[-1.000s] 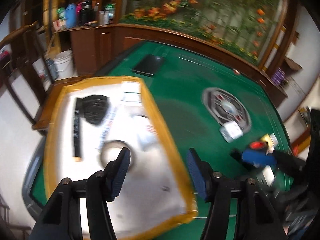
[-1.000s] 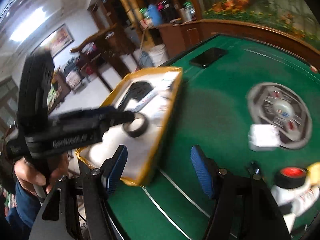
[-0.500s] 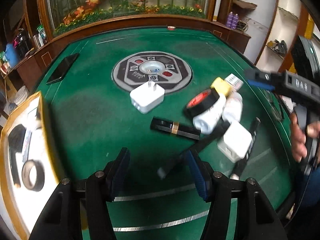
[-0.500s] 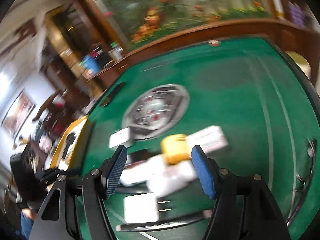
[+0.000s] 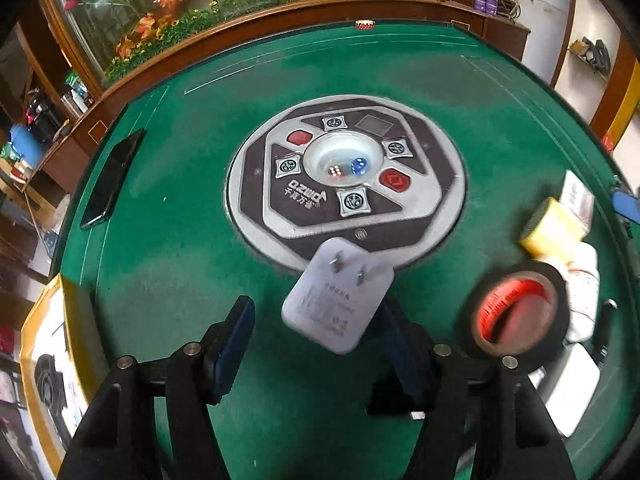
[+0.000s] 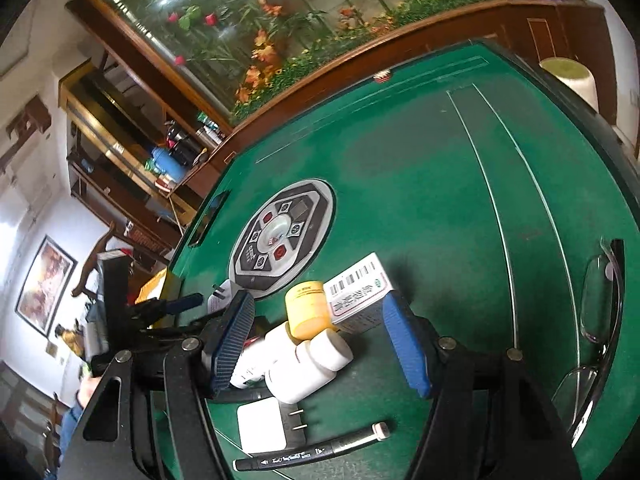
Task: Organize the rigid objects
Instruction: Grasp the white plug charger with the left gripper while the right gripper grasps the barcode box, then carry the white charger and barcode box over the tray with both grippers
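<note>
The left tool [image 5: 316,350], jaws just widened and empty, straddles the white charger [image 5: 338,294] on the worktop [image 5: 160,240]; the charger's prongs point far.

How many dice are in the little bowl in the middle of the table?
2. A red die sits on the left of the clear bowl and a blue die just right of it. More could hide, but none shows.

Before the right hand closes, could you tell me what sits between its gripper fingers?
In the right wrist view, white bottles and a yellow-capped jar lie between the right gripper's open fingers.
</note>
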